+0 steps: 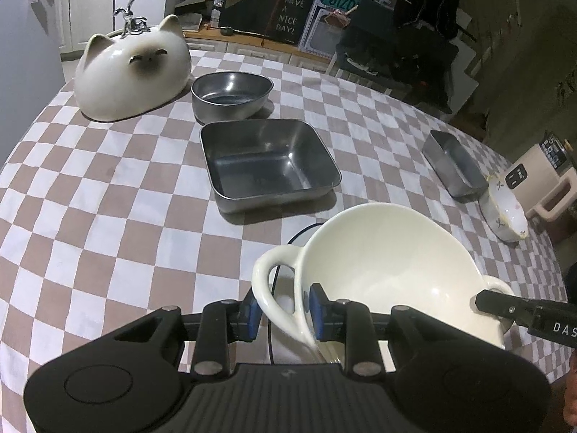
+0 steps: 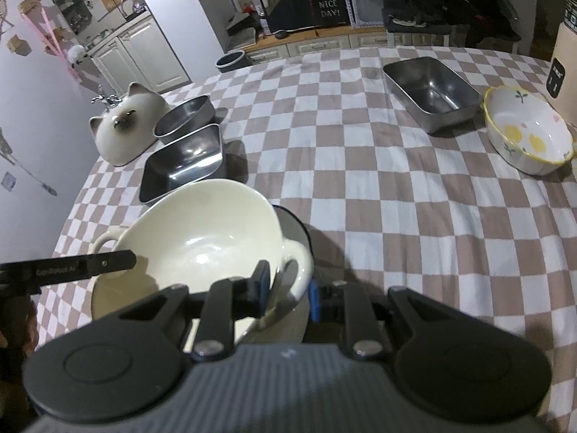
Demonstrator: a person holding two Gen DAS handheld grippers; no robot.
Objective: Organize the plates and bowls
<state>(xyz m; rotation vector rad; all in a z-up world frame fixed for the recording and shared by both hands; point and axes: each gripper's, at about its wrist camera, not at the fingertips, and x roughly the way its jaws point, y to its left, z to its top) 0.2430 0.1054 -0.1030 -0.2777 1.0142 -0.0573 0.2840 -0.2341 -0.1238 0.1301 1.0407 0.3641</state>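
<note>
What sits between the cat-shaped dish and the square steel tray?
The rounded steel bowl sits between the cat-shaped dish and the square steel tray, close to both. The left wrist view shows it best.

Counter [image 1: 108, 187] covered by a brown-and-white checkered cloth. On the left side: white ceramic cat-shaped dome [image 1: 133, 72], rounded steel bowl [image 1: 230, 95] just beside it, square steel tray [image 1: 267, 162] in front of that bowl. On the right side: rectangular steel tub [image 2: 432, 93], with a white ceramic bowl with yellow rim and fruit pattern [image 2: 523, 140] just beside it.
</note>
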